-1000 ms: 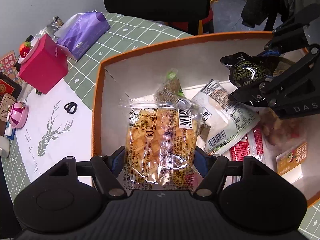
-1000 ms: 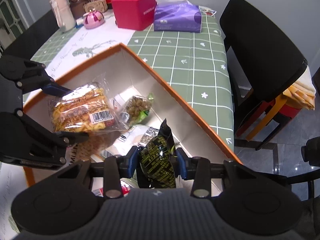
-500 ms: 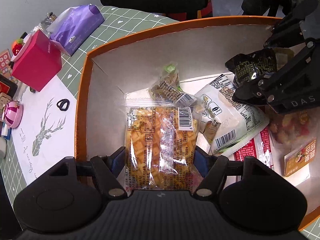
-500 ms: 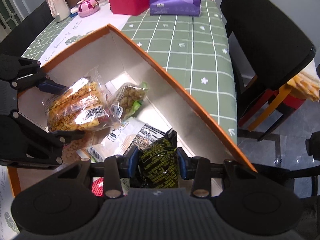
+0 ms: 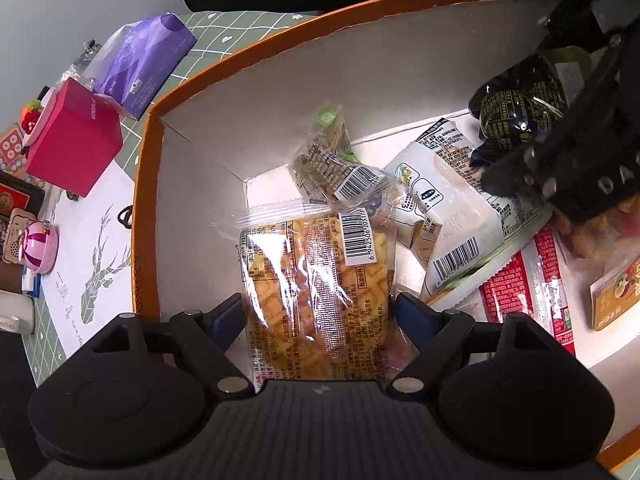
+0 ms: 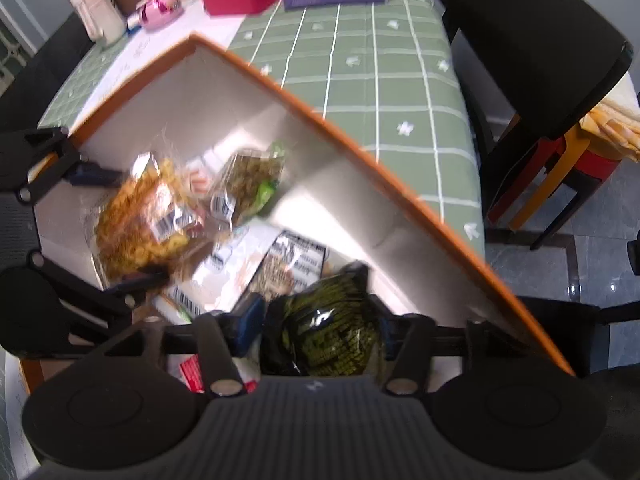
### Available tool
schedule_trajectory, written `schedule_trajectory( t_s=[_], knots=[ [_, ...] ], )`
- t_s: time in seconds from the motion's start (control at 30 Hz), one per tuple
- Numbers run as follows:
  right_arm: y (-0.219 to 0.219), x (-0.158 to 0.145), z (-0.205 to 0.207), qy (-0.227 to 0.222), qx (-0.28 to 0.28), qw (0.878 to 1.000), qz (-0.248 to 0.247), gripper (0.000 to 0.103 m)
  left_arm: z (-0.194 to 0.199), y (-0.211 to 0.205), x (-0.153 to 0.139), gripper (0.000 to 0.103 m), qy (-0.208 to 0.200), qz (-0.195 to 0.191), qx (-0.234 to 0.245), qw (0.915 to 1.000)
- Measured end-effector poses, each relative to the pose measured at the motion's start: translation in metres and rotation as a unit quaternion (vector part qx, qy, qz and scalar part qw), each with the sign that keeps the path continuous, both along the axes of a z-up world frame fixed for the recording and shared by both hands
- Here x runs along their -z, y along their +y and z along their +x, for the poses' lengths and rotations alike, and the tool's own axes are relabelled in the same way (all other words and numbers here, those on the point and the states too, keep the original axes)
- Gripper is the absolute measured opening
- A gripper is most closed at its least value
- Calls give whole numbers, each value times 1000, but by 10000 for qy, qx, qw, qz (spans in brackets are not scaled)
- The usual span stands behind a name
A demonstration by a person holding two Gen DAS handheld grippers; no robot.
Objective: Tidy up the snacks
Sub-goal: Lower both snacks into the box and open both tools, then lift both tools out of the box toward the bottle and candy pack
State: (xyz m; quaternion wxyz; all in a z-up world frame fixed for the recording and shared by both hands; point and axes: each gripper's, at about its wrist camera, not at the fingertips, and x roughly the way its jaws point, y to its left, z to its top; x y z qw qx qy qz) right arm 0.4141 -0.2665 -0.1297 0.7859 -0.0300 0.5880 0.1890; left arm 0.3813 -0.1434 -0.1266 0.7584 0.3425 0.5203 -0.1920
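My left gripper (image 5: 318,316) is shut on a clear bag of yellow crackers (image 5: 316,280) and holds it low inside the orange-rimmed box (image 5: 148,152). My right gripper (image 6: 320,328) is shut on a black-and-green snack packet (image 6: 332,332), also down inside the box (image 6: 320,120); it shows at the upper right of the left wrist view (image 5: 520,116). In the box lie a small green-topped nut bag (image 5: 332,152), a white packet (image 5: 452,216), a red packet (image 5: 524,296) and an orange-labelled packet (image 5: 612,296).
The box sits on a green checked tablecloth (image 6: 384,80). Beyond it stand a red box (image 5: 72,140), a purple tissue pack (image 5: 140,64), a pink trinket (image 5: 38,246) and a white bottle (image 6: 96,12). A black chair (image 6: 532,40) stands at the table's far side.
Both grippers have moved lower into the box with their packets. The cracker bag now sits close over the nut bag, and the black packet is near the box's far wall.
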Motion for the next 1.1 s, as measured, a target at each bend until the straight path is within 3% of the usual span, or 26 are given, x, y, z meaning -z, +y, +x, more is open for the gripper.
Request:
schedule_trajectory(
  t_s=[0.23,0.5,0.83,1.1],
  knots=[
    [0,-5,-6,-5,-12,9999,-138,73,3,7,-14,97,142,-222,-166,9995],
    [-3,-22,-14,-58,-84,9995,-303,73,-7,6,-34,97,13,-240,-119,9996],
    [-6,-62,-33,-372,-32,9987,-334,74,-24,8,-72,97,-329,-265,-76,9991],
    [-4,-117,-55,-780,-49,9964,-321,74,-46,11,-116,97,-698,-417,-89,9966]
  ],
)
